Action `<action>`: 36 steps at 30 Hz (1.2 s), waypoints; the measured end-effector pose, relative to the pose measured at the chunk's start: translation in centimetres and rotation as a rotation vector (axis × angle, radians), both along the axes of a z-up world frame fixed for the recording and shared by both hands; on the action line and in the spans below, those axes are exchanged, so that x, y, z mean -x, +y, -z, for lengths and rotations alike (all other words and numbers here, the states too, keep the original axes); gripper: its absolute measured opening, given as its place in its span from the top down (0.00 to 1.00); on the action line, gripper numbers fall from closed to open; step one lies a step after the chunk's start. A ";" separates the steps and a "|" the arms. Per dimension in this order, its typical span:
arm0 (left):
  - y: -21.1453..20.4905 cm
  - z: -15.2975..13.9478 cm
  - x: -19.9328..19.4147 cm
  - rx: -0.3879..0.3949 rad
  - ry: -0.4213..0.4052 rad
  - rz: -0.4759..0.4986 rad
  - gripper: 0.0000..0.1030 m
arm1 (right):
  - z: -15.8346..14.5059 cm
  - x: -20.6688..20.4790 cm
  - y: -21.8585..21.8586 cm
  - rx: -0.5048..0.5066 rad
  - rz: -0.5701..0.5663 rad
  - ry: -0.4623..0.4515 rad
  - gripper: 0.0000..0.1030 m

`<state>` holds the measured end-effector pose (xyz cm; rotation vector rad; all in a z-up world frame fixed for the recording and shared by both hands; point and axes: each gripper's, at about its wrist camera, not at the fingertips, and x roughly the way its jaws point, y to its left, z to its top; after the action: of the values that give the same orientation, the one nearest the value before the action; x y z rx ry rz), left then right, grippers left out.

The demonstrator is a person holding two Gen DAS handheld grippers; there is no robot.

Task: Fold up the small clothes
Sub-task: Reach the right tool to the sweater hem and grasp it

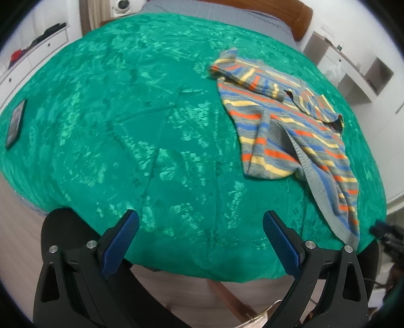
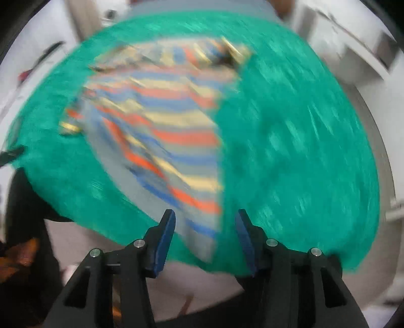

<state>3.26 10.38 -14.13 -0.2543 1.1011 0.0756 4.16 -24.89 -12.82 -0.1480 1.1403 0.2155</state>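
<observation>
The left gripper (image 1: 200, 222) has its fingers wide apart and holds nothing. A phone (image 1: 16, 123) lies far left on the green blanket (image 1: 126, 113). The striped sweater (image 1: 290, 131) lies crumpled on the blanket's right side. The right gripper (image 2: 205, 222) hovers just above the sweater's near edge, fingers apart and empty.

Home bedroom: green bedspread (image 1: 126, 113), wooden headboard (image 1: 290, 12), white drawers (image 1: 38, 50).

striped knit sweater (image 1: 285, 121), shiny green velvet bedspread (image 1: 126, 126)

Green patterned bedspread (image 1: 151, 126), dark phone (image 1: 16, 123) at its left edge, white shelves (image 1: 353, 73)
</observation>
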 end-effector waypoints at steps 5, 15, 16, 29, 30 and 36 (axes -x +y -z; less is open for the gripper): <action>-0.1 0.8 0.6 0.042 0.021 -0.012 0.04 | -2.0 -4.7 11.5 -0.223 -0.320 -0.026 0.50; 3.6 -0.2 4.2 0.044 -0.012 -0.099 0.04 | 3.1 -12.9 20.3 -0.219 -0.508 0.021 0.97; 4.4 0.0 4.5 0.048 -0.010 -0.121 0.04 | 2.4 -10.6 20.1 -0.252 -0.564 0.019 0.97; -0.2 6.2 -0.4 0.074 0.147 0.053 0.05 | 3.2 2.2 10.1 -0.337 -0.502 0.088 0.69; -0.4 6.8 -0.6 0.053 0.158 0.045 0.06 | 3.0 1.8 7.7 -0.336 -0.428 0.071 0.68; -2.6 8.3 -1.7 0.009 0.165 0.070 0.33 | 5.5 -1.2 -6.7 -0.272 0.031 0.105 0.63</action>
<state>4.98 7.82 -22.46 -0.2204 1.2741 0.0290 5.32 -31.57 -18.36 0.1230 1.2048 0.3510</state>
